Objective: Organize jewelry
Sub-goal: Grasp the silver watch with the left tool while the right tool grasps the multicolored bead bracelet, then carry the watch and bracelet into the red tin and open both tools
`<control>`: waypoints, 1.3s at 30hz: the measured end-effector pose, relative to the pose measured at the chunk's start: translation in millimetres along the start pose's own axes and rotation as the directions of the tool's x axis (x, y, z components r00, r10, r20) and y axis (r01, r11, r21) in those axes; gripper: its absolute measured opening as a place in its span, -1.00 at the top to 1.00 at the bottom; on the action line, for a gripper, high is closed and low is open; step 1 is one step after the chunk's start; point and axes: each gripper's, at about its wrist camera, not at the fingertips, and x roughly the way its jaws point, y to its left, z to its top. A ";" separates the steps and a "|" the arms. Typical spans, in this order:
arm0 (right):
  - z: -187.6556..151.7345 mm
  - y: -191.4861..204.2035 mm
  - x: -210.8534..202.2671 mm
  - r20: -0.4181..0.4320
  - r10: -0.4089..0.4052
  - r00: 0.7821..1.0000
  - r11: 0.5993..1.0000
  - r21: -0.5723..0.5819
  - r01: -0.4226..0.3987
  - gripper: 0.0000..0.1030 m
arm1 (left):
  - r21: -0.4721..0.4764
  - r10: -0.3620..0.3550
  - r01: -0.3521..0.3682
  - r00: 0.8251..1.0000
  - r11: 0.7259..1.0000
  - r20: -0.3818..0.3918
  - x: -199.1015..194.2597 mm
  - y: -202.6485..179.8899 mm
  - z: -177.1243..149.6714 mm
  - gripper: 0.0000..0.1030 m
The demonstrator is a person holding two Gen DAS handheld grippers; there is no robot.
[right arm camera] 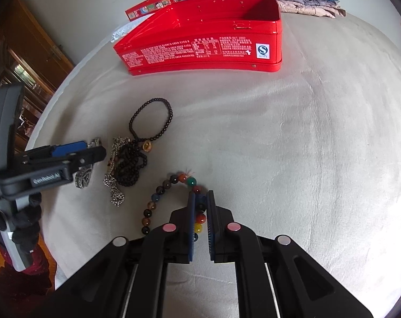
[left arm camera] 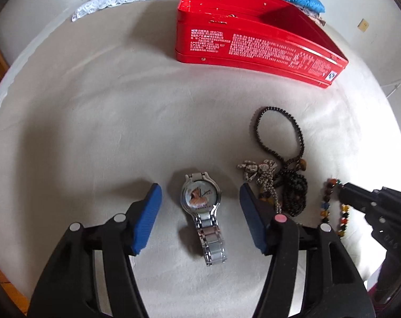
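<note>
Two hazards, largest first. I have the right gripper [right arm camera: 200, 212] clamped on the multicoloured bead bracelet [right arm camera: 171, 185], well short of the open red tin [right arm camera: 200, 50]; the free loop can snag the tangled black bead necklace [right arm camera: 136, 159]. My left gripper [left arm camera: 200, 212] stands open astride the wristwatch [left arm camera: 201, 198], pads clear; the smooth metal band may slip on closing.

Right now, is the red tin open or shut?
Open. The red tin has no lid on it; the right wrist view looks into its bare red interior, where no jewelry shows.
</note>
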 end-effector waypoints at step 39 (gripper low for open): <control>58.0 15.6 -82.7 0.237 0.063 0.970 0.998 -0.024 -0.059 0.86 | 0.018 -0.125 0.125 0.953 0.992 0.275 -87.5 8.5 40.6 0.40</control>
